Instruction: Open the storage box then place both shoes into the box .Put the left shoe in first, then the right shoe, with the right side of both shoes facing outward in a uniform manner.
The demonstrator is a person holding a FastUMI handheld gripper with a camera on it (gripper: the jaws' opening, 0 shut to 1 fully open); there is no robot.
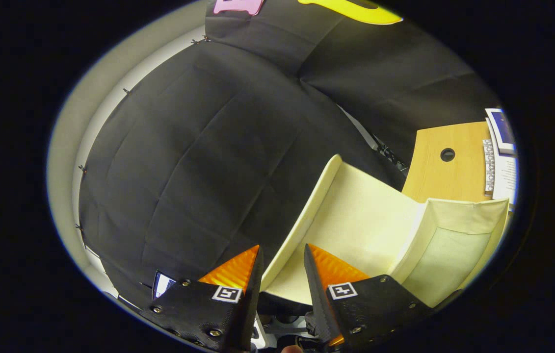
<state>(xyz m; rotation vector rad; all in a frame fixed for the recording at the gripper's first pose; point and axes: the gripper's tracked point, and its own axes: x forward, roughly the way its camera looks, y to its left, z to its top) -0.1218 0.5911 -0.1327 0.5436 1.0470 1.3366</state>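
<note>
Storage box (405, 230): cream fabric, lid flap raised, pale inner lining on show, open cavity facing fingers. Lid edge runs up between and beyond fingertips. Gripper (282, 255): fingers spread, narrow gap, pinching nothing; whether lid edge touches either finger, cannot tell. Box just ahead of the fingers, off to one side. Wooden worktop (446, 171) with round hole behind box. Black booth cloth (184, 171) beyond.

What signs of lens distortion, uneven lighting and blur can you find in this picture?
In the gripper view, fisheye bending curves the cream fabric storage box lid and the black cloth wall; light falls brightly on the lid, the wall stays dim; the open gripper straddles the lid's edge, fingers sharp.
</note>
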